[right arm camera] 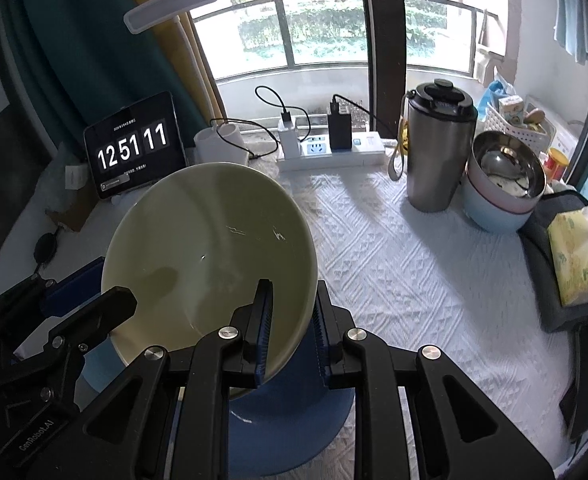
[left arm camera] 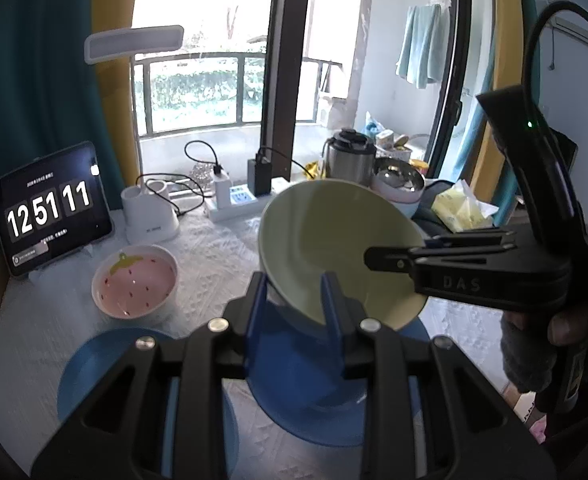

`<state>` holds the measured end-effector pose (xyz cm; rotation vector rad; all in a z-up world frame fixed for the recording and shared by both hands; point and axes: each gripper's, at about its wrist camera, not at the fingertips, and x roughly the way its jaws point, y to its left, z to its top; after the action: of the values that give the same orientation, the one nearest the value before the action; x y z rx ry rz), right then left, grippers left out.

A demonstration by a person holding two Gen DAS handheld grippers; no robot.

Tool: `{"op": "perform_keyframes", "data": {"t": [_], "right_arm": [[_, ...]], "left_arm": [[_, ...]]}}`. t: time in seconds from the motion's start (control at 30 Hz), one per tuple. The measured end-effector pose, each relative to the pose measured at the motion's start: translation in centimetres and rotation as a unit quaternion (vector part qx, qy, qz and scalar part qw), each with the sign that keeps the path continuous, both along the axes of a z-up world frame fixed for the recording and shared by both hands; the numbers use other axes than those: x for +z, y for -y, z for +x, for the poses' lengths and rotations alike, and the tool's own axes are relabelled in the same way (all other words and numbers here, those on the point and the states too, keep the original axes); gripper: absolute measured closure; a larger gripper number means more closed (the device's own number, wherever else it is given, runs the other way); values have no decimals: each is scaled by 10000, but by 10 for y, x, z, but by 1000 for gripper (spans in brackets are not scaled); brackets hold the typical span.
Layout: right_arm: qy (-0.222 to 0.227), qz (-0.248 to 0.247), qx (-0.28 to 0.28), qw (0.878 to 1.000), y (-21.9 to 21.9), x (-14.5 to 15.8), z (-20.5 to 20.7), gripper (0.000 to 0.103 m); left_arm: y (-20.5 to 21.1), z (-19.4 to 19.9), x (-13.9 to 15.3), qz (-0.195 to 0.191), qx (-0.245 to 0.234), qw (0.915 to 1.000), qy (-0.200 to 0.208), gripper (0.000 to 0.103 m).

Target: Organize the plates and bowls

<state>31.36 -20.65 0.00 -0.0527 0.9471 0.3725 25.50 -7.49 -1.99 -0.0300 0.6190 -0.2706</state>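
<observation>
- Bowl [right arm camera: 210, 248], pale green, hangs tilted in the air above the white cloth [right arm camera: 413, 280], its hollow turned toward the right wrist camera and a blue dish [left arm camera: 301, 380] just below it.
- Right gripper [right arm camera: 290, 320] is clamped on the bowl's rim, one finger inside the hollow and the other behind the wall; that grip looks to be carrying the bowl.
- Left gripper [left arm camera: 294, 300] has its jaws narrowed around the bowl's lower edge, but whether the pads actually press on it or on the blue dish beneath I cannot tell.
- Judging by the task, the step in hand is carrying the green bowl to a stack; the nested metal and pastel bowls [right arm camera: 501, 188] at the far right look the likelier home, the strawberry bowl [left arm camera: 134, 284] on the left another option.
- Keep both hands moving as one, since any drift between them twists the rim out of the pads.
- Level the bowl before lowering, so it seats flat and does not catch an edge.
- Steer clear of the steel flask [right arm camera: 437, 148] beside the stack.
- Let go only once the bowl rests by itself.
</observation>
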Motion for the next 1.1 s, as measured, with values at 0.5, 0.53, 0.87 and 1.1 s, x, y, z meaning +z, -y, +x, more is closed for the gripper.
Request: {"op": "perform_keyframes", "data": {"t": [0.5, 0.53, 0.87, 1.1], "right_arm": [[-218, 61, -104, 9997, 9, -26, -21, 82], [-233, 65, -108, 9996, 10, -27, -22, 82], [-493, 31, -140, 9987, 9, -49, -27, 82], [-726, 58, -131, 9973, 5, -64, -26, 82]], "left_arm": [[8, -17, -20, 32, -60, 9997, -243, 74], [8, -17, -22, 32, -63, 9996, -265, 74], [9, -20, -42, 121, -74, 9984, -551, 74], [7, -19, -53, 181, -42, 9971, -735, 74]]}}
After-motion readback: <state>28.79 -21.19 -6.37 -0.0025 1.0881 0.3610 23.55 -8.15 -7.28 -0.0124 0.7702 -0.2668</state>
